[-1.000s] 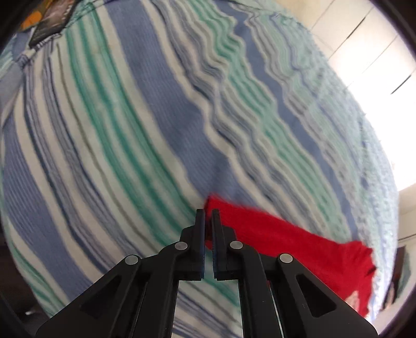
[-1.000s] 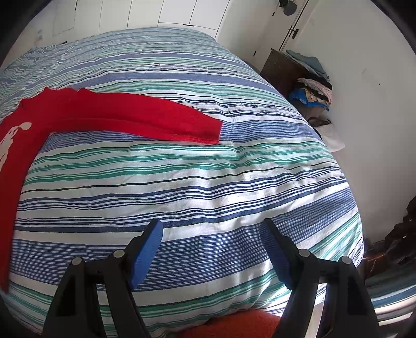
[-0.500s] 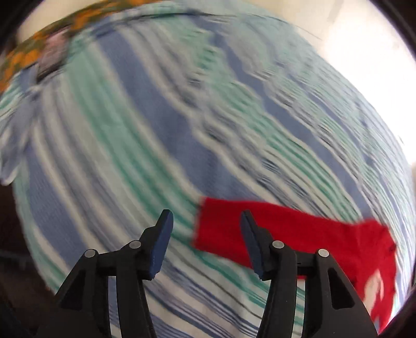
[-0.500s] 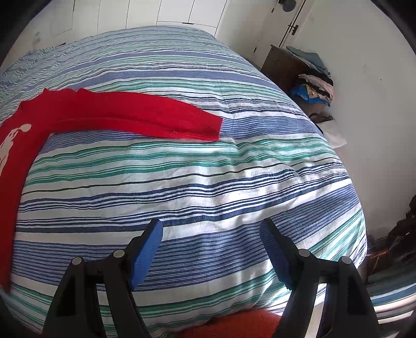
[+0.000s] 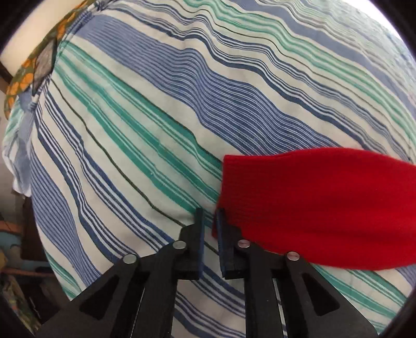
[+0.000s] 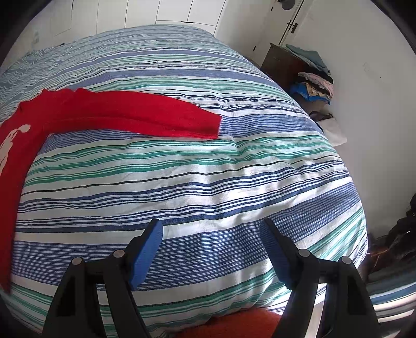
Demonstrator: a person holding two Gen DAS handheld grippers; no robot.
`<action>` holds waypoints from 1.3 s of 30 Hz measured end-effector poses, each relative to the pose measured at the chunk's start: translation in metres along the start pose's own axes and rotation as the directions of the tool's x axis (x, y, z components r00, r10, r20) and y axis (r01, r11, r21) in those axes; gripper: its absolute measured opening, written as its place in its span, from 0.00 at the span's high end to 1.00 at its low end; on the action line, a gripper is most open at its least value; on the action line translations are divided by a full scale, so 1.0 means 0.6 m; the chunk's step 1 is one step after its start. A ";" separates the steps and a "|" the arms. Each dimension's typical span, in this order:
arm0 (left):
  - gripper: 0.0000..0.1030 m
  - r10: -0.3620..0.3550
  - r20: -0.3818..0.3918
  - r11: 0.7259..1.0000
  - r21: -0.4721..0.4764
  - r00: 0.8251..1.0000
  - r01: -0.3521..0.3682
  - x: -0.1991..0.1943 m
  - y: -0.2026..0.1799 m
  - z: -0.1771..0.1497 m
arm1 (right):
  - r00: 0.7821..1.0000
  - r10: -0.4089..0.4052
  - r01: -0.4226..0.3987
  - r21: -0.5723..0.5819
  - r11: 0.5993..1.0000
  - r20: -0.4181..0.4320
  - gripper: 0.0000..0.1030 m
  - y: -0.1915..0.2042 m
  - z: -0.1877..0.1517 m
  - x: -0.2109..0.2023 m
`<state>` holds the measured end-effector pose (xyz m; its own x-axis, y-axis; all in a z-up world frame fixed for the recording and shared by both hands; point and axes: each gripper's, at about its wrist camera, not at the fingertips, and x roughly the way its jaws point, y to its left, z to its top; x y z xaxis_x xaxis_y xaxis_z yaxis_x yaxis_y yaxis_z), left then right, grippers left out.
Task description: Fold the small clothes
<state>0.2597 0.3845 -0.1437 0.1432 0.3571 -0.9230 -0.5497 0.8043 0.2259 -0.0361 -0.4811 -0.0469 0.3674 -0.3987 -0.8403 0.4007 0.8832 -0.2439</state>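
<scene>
A red knit sweater lies flat on the striped bedspread. In the left wrist view its sleeve cuff lies just right of my left gripper, whose jaws stand nearly closed with a narrow gap, beside the cuff's corner and holding nothing that I can see. In the right wrist view the sweater's other sleeve stretches across the bed and the body with a white print is at the left edge. My right gripper is open and empty, low over the near part of the bed, far from the sleeve.
A dark dresser with piled clothes stands by the wall at the right. A white door is behind it. An orange rug lies below the bed's near edge. A patterned pillow lies at the bed's far left.
My left gripper opened and let go of the sleeve cuff, then closed down again beside it to a narrow gap. The cuff now lies to its right. The right gripper has not moved.
</scene>
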 end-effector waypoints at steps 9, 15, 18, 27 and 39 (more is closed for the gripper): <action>0.34 -0.222 0.186 0.974 0.095 0.957 0.207 -0.172 -0.077 -0.019 | 1.000 0.008 -0.008 0.002 1.000 0.009 0.26 -0.001 0.000 -0.005; 0.26 -0.342 0.116 0.899 0.330 0.933 0.288 -0.206 -0.233 -0.058 | 1.000 -0.013 0.014 -0.032 0.999 0.016 0.26 0.012 -0.001 -0.009; 0.26 -0.217 0.040 0.925 0.329 0.975 0.192 -0.132 -0.239 -0.060 | 1.000 -0.010 0.011 -0.030 0.999 0.020 0.26 0.011 -0.001 -0.010; 0.24 -0.057 0.026 0.986 0.161 0.998 0.052 -0.111 -0.106 -0.044 | 0.999 0.023 -0.023 0.016 1.000 0.026 0.26 -0.007 -0.001 -0.009; 0.13 -0.071 0.003 0.993 0.093 0.997 0.070 -0.051 -0.145 -0.014 | 0.999 0.025 -0.025 0.021 0.999 0.021 0.26 -0.010 0.000 -0.009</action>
<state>0.2964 0.2994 -0.1376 0.1845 0.3009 -0.9356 -0.4598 0.8678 0.1884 -0.0405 -0.4845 -0.0409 0.3951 -0.3819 -0.8355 0.4088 0.8876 -0.2123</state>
